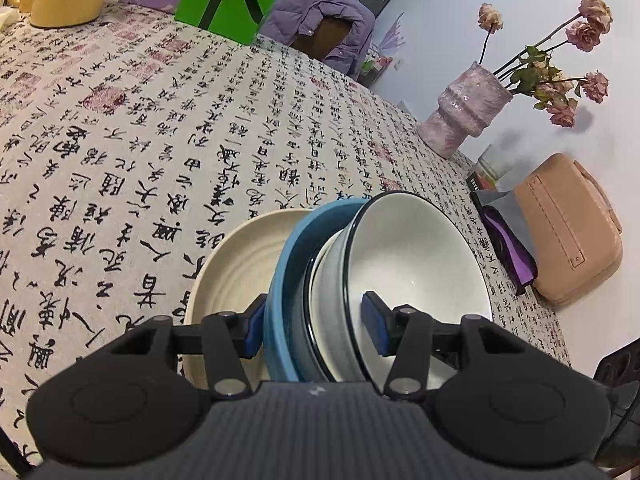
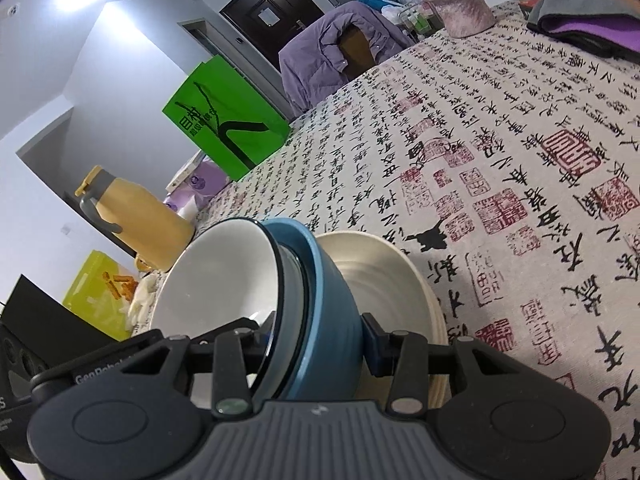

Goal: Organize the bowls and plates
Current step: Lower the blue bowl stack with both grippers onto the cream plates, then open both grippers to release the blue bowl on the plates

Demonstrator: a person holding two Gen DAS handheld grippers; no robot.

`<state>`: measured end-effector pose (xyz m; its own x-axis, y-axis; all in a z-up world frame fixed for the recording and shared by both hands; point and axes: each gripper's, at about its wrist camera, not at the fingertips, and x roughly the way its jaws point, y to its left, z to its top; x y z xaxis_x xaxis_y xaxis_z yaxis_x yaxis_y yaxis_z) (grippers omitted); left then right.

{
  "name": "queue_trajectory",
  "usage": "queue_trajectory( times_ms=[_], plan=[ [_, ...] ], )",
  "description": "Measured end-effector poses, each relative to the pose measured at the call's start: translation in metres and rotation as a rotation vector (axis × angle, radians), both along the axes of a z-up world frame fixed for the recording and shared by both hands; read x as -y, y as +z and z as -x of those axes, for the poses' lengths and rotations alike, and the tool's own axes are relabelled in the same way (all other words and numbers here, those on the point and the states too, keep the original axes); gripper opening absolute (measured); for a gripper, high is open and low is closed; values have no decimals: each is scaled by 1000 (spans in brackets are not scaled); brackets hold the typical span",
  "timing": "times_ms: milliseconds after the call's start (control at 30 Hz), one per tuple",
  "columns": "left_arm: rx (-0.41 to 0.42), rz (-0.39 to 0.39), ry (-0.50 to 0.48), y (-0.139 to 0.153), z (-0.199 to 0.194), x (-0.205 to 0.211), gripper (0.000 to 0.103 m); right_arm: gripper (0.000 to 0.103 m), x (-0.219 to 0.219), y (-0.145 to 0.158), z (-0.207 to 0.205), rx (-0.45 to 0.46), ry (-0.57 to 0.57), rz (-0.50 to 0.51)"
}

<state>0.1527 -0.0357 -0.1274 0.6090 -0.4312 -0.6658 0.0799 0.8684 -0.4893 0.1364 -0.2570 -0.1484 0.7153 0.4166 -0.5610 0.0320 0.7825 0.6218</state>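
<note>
Both tongs, left tongs (image 1: 314, 326) and right tongs (image 2: 316, 340), clamping nested bowls (image 1: 400, 264), "GenRobo" lettering partly readable

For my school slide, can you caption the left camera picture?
Left tool grips stacked white bowl and blue bowl over a cream plate.

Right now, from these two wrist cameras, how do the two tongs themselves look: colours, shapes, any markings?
Both look alike. The left tongs have a grey ribbed body, two rounded black housings and black linkage arms with silver pivot pins, ending in blue pads. The right tongs are built the same; white lettering, partly cut off, marks one black arm. No cables, hands or sleeves show.
</note>
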Motion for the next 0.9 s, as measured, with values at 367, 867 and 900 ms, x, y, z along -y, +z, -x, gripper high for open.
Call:
queue_trajectory(
  times_ms=[367, 867, 900],
  plan=[
    [18, -9, -11, 0, 1, 2, 49, 40, -2, 0, 0, 14, 9, 48],
    [141, -80, -17, 17, 18, 0, 84, 55, 9, 9, 13, 86, -7, 74],
    [152, -85, -16, 18, 20, -1, 87, 57, 11, 11, 15, 99, -9, 78]
  ],
)
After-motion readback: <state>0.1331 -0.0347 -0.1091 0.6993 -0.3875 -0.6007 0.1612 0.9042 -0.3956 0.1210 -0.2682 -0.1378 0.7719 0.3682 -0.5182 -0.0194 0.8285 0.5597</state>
